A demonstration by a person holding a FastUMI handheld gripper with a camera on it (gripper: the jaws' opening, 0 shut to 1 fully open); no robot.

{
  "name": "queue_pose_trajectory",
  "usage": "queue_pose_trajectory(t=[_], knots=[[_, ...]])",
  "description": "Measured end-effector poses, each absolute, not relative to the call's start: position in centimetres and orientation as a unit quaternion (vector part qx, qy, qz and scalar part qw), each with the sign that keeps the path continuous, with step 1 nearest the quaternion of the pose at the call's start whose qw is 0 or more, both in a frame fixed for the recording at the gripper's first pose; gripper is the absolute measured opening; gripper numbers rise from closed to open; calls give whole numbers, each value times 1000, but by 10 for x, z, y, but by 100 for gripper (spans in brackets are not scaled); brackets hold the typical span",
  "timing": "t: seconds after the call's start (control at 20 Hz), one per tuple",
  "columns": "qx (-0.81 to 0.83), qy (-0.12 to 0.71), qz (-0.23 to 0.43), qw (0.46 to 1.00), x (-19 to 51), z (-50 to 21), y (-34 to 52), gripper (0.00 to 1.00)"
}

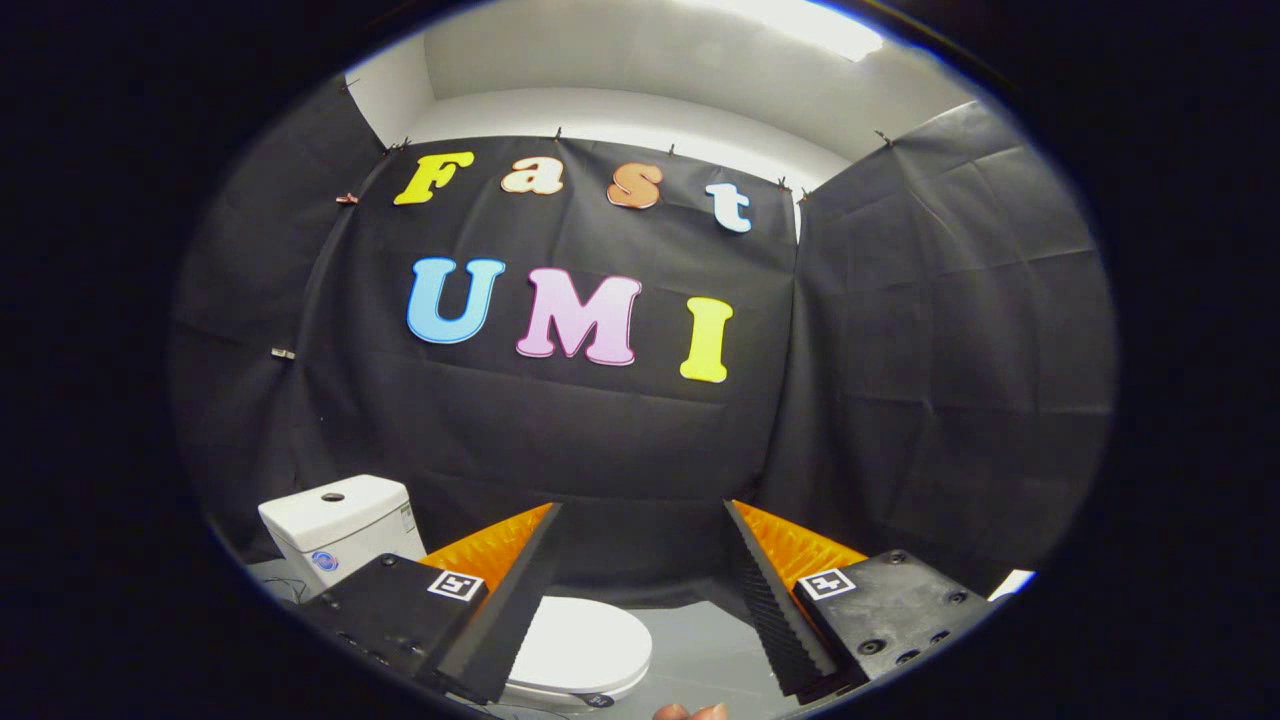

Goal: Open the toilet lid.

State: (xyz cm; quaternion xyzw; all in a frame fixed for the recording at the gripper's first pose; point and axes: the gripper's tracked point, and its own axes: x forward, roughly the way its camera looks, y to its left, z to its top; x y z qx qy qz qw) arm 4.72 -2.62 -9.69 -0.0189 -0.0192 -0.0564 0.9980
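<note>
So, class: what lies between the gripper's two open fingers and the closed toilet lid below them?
Nothing. In the gripper view the gripper is open above the closed toilet lid, touching nothing; the black cloth wall shows through the gap.

Ridged fingers (770, 600), square-marker screwed mounts (880, 610)

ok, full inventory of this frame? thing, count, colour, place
toilet lid: 1, white, closed, low between the fingers, nearer the left one
toilet tank: 1, white, dark button on top, behind the left finger, against the booth wall
floor: grey, around the toilet
booth wall: black cloth, behind and on both sides
ceiling light: 1, bright white, above the wall
fingertips: person's, showing below the gripper
hand-held gripper: 1, fingers open and wide apart, holding nothing, above the lid
</note>
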Motion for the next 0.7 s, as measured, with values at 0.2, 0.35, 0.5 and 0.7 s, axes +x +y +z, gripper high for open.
queue_pose_trajectory(t=[0.2,0.35,0.5,0.7], knots=[[-12,3,-31,999,59,-170,-22,98],[-4,24,-7,1000,62,-227,-18,98],[20,59,10,998,62,-291,-18,98],[53,130,15,990,63,-373,-26,98]])
